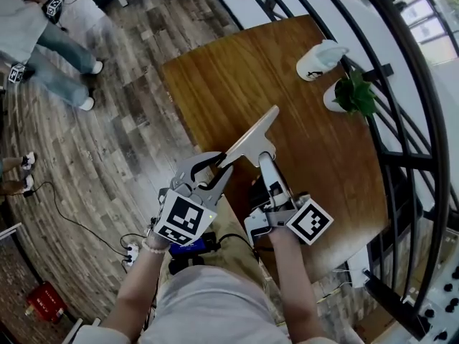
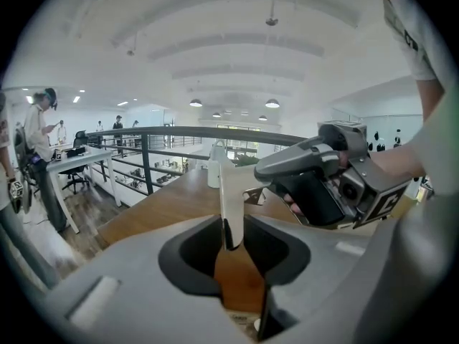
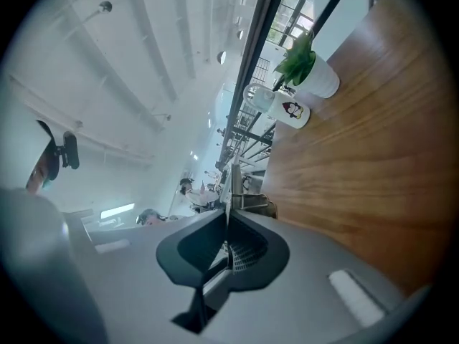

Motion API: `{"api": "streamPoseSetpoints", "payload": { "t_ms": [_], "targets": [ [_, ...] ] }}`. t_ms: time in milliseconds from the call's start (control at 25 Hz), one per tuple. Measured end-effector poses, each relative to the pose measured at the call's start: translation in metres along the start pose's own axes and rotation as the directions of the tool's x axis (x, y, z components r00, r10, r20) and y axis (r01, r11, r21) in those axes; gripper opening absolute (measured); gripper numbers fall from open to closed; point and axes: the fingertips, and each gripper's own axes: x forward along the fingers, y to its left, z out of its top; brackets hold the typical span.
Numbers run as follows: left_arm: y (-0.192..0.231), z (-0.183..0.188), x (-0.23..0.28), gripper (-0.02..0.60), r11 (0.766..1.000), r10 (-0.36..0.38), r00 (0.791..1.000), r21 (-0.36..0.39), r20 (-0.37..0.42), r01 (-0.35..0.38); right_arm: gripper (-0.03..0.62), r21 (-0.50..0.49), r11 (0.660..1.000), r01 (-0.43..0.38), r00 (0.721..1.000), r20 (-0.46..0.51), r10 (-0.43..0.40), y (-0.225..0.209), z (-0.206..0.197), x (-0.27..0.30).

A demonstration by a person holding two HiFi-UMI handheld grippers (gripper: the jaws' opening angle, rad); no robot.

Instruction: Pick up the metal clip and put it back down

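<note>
Metal clip (image 1: 252, 131) held aloft over the near half of the wooden table (image 1: 215, 84), clear of its top, with the long pale blade slanting toward the far right. Left gripper (image 1: 224, 166) clamped on the blade's near end, jaws pressed flat against the metal on either side, plain in the left gripper view. Right gripper (image 1: 265, 158) just to the right, likewise clenched on the clip, gripping a short tab off the blade's right side; jaws nearly together, only the thin metal edge between them. Both grippers close side by side, marker cubes toward the person holding them. White mug (image 1: 318, 59) with a penguin picture at the far right of the table, just beside a small potted plant (image 1: 353, 94) in a white pot. Black railing (image 2: 186, 130) beyond the table's far edge. Another person (image 1: 54, 56) well apart on the plank floor (image 1: 129, 142) at far left.
</note>
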Motion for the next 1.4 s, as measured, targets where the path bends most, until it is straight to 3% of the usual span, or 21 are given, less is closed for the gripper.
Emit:
{"api": "streamPoseSetpoints", "payload": {
  "t_ms": [720,1400],
  "targets": [
    [-0.007,0.062,-0.033,0.100,0.996,0.004,0.993,0.087,0.115,-0.014,0.022,-0.068,0.991,-0.112,0.990,0.074,0.117,0.067,0.018,-0.019],
    [-0.009,0.090,-0.056,0.100,0.989,0.014,0.983,0.140,0.182,-0.040,0.021,-0.095,0.979,-0.181,0.977,0.094,0.189,0.101,0.020,-0.027]
  ]
}}
